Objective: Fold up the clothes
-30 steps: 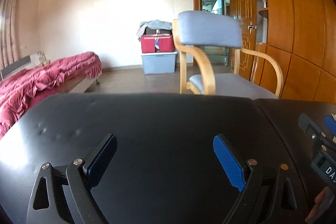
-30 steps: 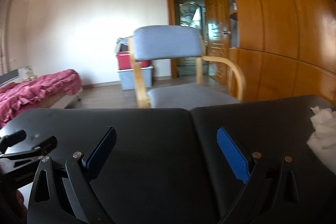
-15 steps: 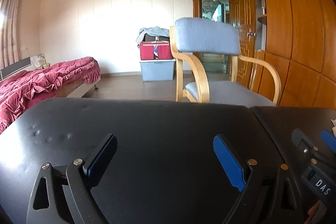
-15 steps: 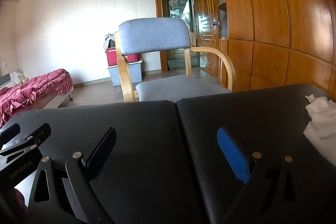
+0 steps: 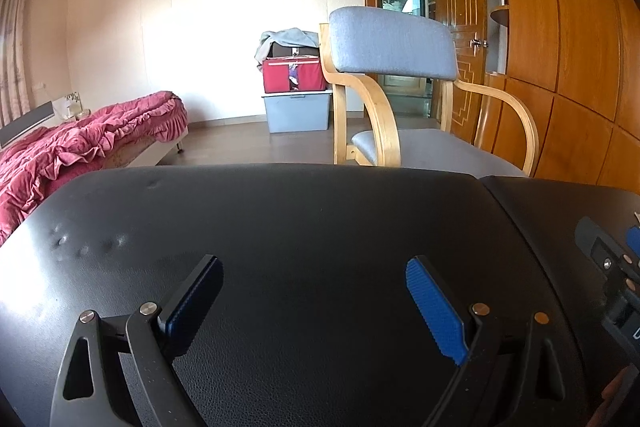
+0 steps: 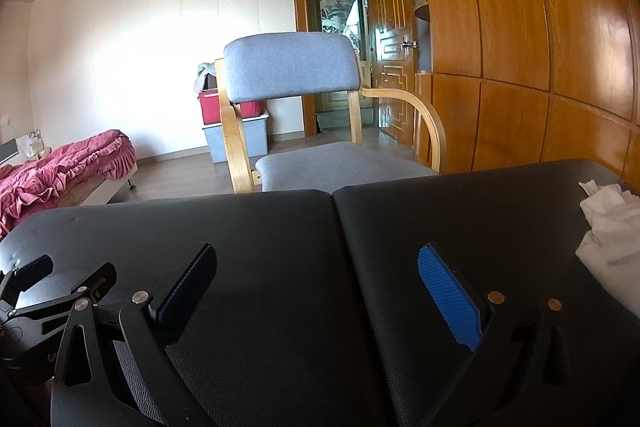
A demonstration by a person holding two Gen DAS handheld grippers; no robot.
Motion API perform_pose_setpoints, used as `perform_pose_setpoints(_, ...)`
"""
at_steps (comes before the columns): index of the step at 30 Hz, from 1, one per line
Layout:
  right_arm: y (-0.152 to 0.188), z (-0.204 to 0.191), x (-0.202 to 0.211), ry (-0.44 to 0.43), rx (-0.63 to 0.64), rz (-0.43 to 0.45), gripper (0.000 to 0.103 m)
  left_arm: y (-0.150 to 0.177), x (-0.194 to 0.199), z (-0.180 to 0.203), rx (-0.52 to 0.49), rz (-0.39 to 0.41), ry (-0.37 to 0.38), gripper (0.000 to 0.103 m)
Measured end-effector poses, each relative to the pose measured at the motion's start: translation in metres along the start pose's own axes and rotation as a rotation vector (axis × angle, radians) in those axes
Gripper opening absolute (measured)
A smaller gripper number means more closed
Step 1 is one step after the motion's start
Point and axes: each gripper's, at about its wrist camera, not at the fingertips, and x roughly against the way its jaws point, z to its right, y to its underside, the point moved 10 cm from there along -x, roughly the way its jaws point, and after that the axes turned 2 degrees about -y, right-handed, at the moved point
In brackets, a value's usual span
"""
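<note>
chair (image 5: 394,47) now higher in view, black padded table (image 5: 304,219), bed (image 5: 80,135)

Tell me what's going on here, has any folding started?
Not yet. A person holds both claws low over a black padded table, and both are open and empty. The left claw has only bare table between its fingers. The right claw sits beside it, near the table's seam. The only garment in view is a crumpled white cloth at the table's right edge, untouched. A grey chair stands just beyond the table.
</note>
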Motion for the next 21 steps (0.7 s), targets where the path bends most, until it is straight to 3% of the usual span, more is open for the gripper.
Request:
perform_pose_setpoints(6, 0.0, -0.004, 0.004, -0.003, 0.009, 0.008, 0.103, 0.0, 0.0, 0.0, -0.006, 0.005, -0.015, 0.095)
perform_pose_setpoints(12, -0.008, -0.001, 0.02, -0.036, 0.016, 0.057, 0.103, -0.005, 0.013, 0.01, -0.05, 0.074, -0.006, 0.095)
perform_pose_setpoints(21, -0.016, 0.083, 0.042, 0.017, -0.075, 0.048, 0.103, -0.007, 0.024, 0.027, -0.136, 0.139, 0.0, 0.094)
